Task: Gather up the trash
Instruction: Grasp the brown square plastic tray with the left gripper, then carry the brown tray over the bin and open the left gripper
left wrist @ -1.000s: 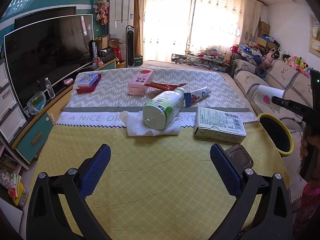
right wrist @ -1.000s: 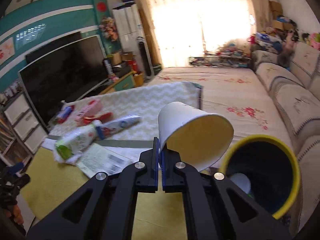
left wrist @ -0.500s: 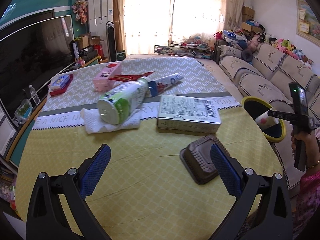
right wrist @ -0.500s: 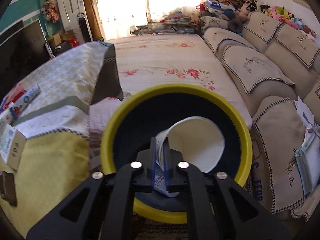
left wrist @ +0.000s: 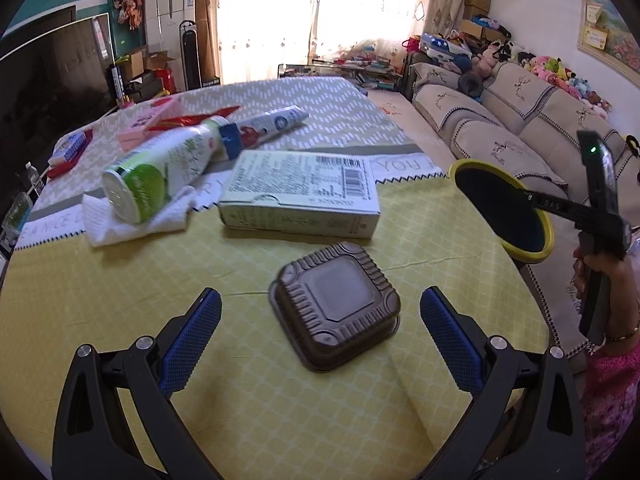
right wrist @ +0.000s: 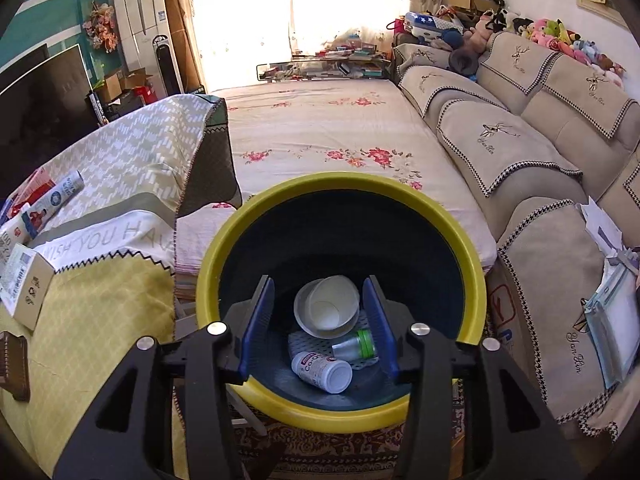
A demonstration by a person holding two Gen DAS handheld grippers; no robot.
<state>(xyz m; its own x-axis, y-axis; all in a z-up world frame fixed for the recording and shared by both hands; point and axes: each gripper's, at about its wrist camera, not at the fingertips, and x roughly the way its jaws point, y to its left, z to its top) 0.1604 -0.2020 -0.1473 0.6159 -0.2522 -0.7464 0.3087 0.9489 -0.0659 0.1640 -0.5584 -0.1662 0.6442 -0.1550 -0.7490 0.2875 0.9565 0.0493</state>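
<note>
An upturned brown plastic tray (left wrist: 334, 304) lies on the yellow tablecloth, just ahead of my open left gripper (left wrist: 320, 296) and between the lines of its blue pads. Behind it are a flat printed box (left wrist: 300, 192), a green bottle (left wrist: 160, 172) lying on a white paper towel (left wrist: 132, 228), and a toothpaste tube (left wrist: 272, 124). My right gripper (right wrist: 318, 284) hangs over the yellow-rimmed bin (right wrist: 340, 180), its jaws opening with nothing held. The white paper cup (right wrist: 326, 306) lies at the bin's bottom with a small white bottle (right wrist: 322, 372) and a green-capped bottle (right wrist: 356, 346).
The bin (left wrist: 504, 204) stands off the table's right edge, in front of a beige sofa (right wrist: 520, 152). A flowered mat (right wrist: 320, 136) lies beyond the bin. A pink box (left wrist: 148, 120) and a television (left wrist: 52, 80) are at the far left.
My right gripper swung from beside the table to above the bin, opened, and the paper cup dropped in. My left gripper, still open, moved closer to the brown tray.
</note>
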